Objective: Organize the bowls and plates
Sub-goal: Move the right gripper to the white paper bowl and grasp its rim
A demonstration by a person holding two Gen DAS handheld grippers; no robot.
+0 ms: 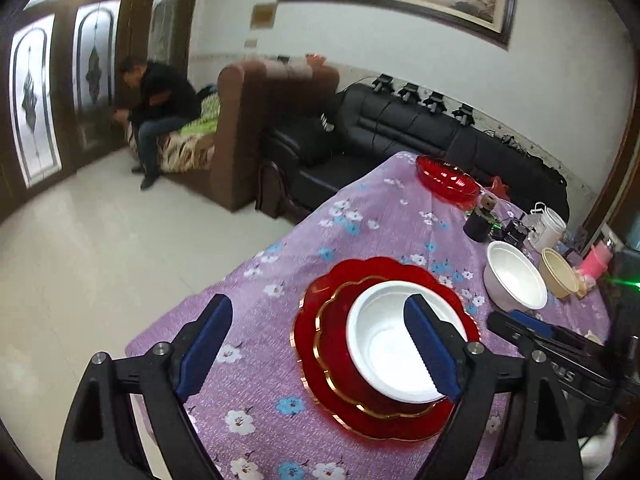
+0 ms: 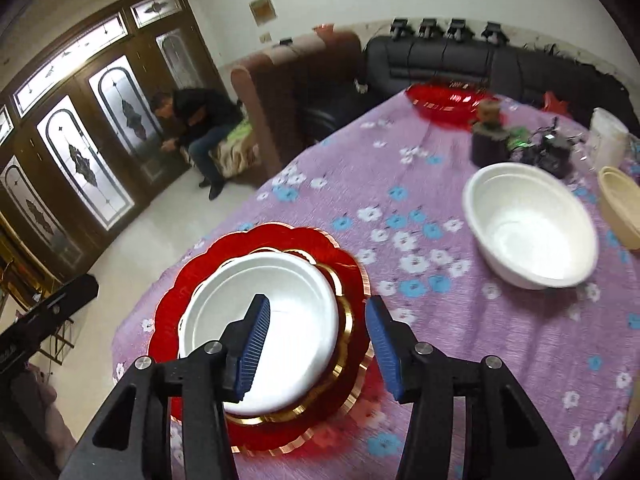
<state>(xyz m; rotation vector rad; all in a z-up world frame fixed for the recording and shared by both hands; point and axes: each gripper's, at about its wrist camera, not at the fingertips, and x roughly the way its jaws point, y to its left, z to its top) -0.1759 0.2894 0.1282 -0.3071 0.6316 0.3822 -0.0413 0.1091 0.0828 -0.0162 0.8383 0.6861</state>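
White bowl (image 1: 394,344) (image 2: 264,320), round, plain, empty, glossy inside, sits in a small red plate (image 1: 340,356) (image 2: 344,344) with a gold scalloped rim. That rests on a bigger red plate (image 1: 320,280) (image 2: 192,280), also scalloped and gold-edged. The stack is near the table's close edge, on a purple tablecloth (image 1: 260,400) (image 2: 440,340) with white and blue flowers.

Right gripper (image 2: 318,348): jaws partly open, one blue pad over the bowl's inside, the other outside past the plate rims; pads not pressing, nothing held. Left gripper (image 1: 318,344): jaws wide apart, right pad over the bowl, left pad over bare cloth; nothing held.

Second white bowl (image 1: 514,280) (image 2: 532,224), empty, stands apart to the right, with a cream bowl (image 1: 558,272) (image 2: 620,204) just beyond it. Red glass dish (image 1: 446,180) (image 2: 440,100) at the far edge. Dark clutter and a white jar (image 1: 548,226) (image 2: 608,136) lie nearby. Behind are a black sofa (image 1: 400,128) (image 2: 440,60), a brown sofa (image 1: 260,120) (image 2: 300,92) and a seated person (image 1: 160,112) (image 2: 200,128).
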